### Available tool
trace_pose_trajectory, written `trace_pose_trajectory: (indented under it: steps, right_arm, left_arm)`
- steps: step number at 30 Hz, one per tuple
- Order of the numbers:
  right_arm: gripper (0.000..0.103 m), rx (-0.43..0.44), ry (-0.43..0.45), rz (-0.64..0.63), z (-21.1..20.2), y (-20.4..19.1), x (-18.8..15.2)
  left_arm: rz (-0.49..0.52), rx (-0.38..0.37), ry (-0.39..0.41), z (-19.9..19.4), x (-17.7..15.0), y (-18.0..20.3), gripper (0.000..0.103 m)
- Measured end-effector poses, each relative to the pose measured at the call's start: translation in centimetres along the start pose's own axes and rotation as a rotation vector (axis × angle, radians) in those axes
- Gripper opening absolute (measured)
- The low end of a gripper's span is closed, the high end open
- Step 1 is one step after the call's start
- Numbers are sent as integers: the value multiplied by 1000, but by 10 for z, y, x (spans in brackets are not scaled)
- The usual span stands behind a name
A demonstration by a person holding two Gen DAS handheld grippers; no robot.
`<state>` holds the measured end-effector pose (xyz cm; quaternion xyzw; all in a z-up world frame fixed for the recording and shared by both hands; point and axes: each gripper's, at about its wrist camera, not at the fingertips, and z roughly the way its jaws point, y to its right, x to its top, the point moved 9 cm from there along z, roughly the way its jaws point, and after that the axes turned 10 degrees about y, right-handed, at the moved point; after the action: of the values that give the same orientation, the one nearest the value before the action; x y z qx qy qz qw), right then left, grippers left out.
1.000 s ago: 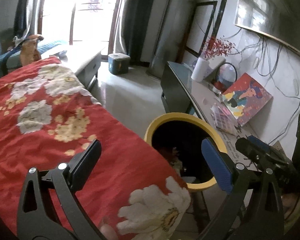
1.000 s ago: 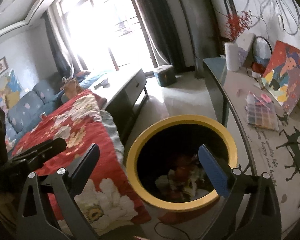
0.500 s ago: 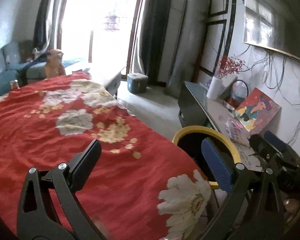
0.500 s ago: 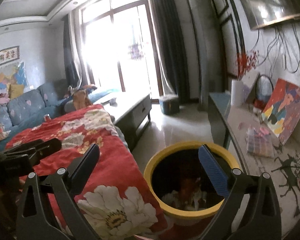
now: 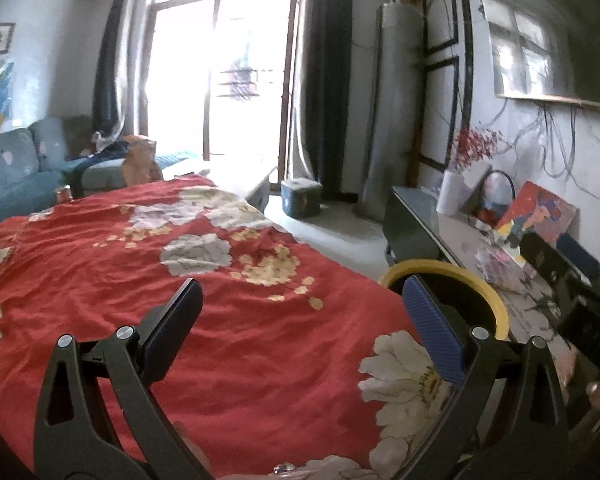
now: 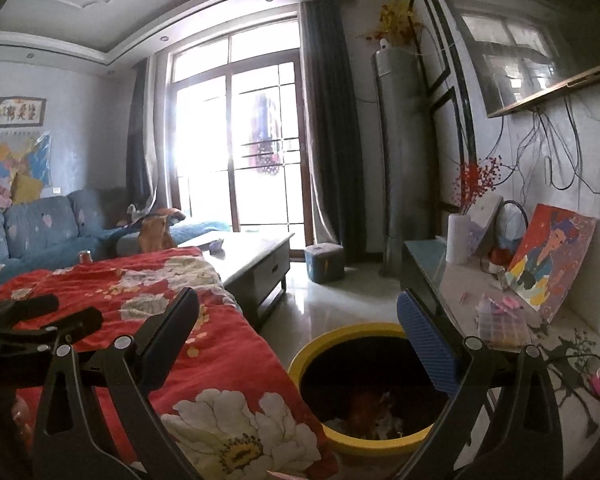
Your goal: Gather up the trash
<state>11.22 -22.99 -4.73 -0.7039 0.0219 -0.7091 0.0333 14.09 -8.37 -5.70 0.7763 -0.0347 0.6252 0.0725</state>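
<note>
While both tools gape empty — left tool (image 5: 302,304), right tool (image 6: 298,312) — the yellow-rimmed bin (image 6: 340,438) sits at 5 o'clock beside the red floral blanket (image 6: 224,364).

Black tool (image 5: 300,312) frames — blue ribbed pads (image 5: 432,332), silver screws

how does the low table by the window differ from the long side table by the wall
The low table is pale, has a drawer and is nearly bare; the side table is dark-fronted, against the wall, crowded with a painting, vase and a box. Both stand on the tiled floor.
</note>
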Motion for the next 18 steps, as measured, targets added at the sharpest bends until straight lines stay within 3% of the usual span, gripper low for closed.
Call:
trace_pose_trajectory:
  steps: [18]
  right_arm:
    - [96, 2, -34, 19, 7, -1, -17]
  left_arm:
    - [-3, 8, 13, 1, -2, 1, 92]
